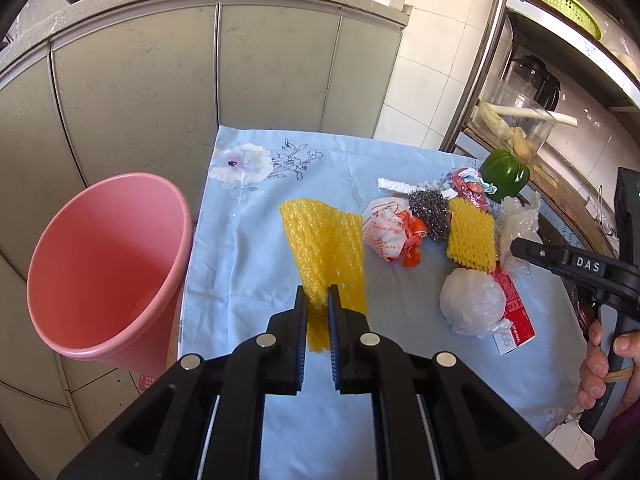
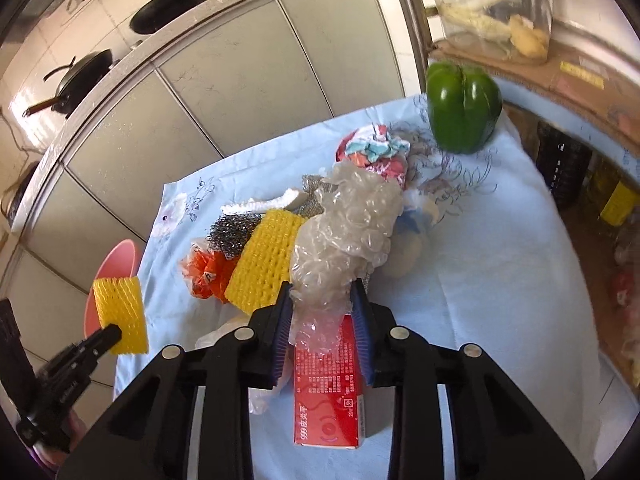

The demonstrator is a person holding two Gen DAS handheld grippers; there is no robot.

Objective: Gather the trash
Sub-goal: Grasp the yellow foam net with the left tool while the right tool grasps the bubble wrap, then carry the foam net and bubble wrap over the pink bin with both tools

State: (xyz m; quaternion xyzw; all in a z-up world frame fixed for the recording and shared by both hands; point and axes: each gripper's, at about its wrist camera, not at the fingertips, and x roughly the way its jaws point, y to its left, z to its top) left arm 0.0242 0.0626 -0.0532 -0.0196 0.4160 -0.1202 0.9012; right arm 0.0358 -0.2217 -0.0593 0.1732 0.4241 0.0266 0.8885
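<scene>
My left gripper (image 1: 317, 294) is shut on a yellow foam net (image 1: 326, 248), held a little above the blue cloth (image 1: 248, 264); the same net (image 2: 120, 314) shows at the left of the right wrist view. A pink bin (image 1: 108, 268) stands open-mouthed to its left, below the table edge. My right gripper (image 2: 322, 294) is shut on a crumpled wad of clear bubble wrap (image 2: 348, 232), over a red carton (image 2: 326, 392). In the pile lie a second yellow foam net (image 2: 266, 264), a steel scourer (image 1: 430, 212), an orange-and-white wrapper (image 1: 394, 234) and a white plastic ball (image 1: 472, 302).
A green bell pepper (image 2: 462, 106) sits at the far corner of the cloth beside a colourful crumpled wrapper (image 2: 372, 150). Grey cabinets (image 1: 160, 92) rise behind the table. A metal rack (image 1: 480, 64) with a clear container stands to the right. A person's hand (image 1: 604, 360) grips the right tool's handle.
</scene>
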